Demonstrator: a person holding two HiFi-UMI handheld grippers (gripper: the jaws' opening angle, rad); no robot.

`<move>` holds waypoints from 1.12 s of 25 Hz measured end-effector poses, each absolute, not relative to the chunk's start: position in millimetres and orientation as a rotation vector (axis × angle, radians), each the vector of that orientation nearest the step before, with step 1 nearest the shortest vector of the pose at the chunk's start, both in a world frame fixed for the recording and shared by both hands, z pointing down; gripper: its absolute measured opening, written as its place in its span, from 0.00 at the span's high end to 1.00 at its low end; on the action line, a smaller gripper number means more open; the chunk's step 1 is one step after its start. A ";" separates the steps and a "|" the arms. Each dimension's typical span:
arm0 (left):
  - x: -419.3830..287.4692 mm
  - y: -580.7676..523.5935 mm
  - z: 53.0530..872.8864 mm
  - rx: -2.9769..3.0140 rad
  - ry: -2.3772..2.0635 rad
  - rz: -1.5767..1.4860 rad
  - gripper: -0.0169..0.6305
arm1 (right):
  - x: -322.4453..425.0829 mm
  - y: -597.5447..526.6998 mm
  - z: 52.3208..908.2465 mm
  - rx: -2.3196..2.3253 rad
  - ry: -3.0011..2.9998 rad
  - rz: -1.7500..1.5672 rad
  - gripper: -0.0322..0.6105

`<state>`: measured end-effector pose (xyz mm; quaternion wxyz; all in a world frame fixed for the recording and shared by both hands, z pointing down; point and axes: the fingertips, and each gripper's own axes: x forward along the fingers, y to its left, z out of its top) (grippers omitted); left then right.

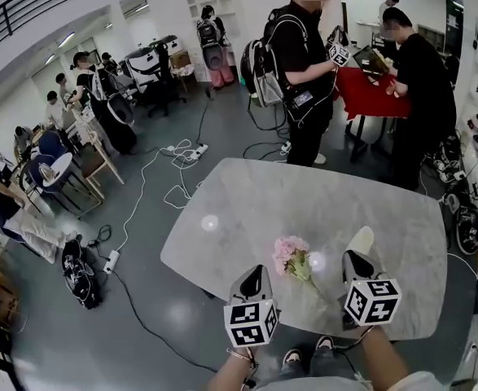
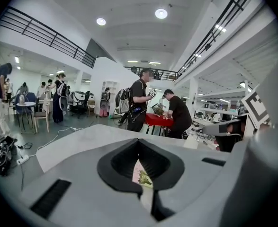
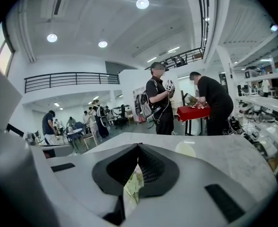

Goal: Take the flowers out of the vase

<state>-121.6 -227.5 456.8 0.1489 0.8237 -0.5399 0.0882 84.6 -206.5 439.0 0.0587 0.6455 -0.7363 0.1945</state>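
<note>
A bunch of pink flowers [image 1: 291,256] with green stems lies flat on the grey marble table [image 1: 247,210], between my two grippers. My left gripper [image 1: 253,274] hangs above the table just left of the bunch, shut and empty. My right gripper [image 1: 355,259] hangs to the right of the stems, also shut on nothing. In the left gripper view a bit of the flowers [image 2: 143,178] shows below the shut left gripper [image 2: 139,143]. Green leaves [image 3: 133,183] show the same way under the right gripper [image 3: 138,148]. A cream vase [image 1: 361,239] stands partly hidden behind the right gripper.
Two people [image 1: 304,63] stand at a red table [image 1: 373,92] beyond the far edge. Cables [image 1: 181,153] trail over the floor to the left, where more people sit at desks [image 1: 51,169]. A black bag [image 1: 80,275] lies on the floor.
</note>
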 end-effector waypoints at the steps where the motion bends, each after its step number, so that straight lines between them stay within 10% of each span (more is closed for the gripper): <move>1: -119.9 -225.0 453.8 2.379 -1.548 0.256 0.97 | 88.3 -201.1 437.0 1.973 -2.223 0.591 0.92; 28: -73.7 -104.7 443.2 2.320 -1.627 0.206 0.97 | 114.2 -74.8 426.9 1.876 -2.337 0.554 0.92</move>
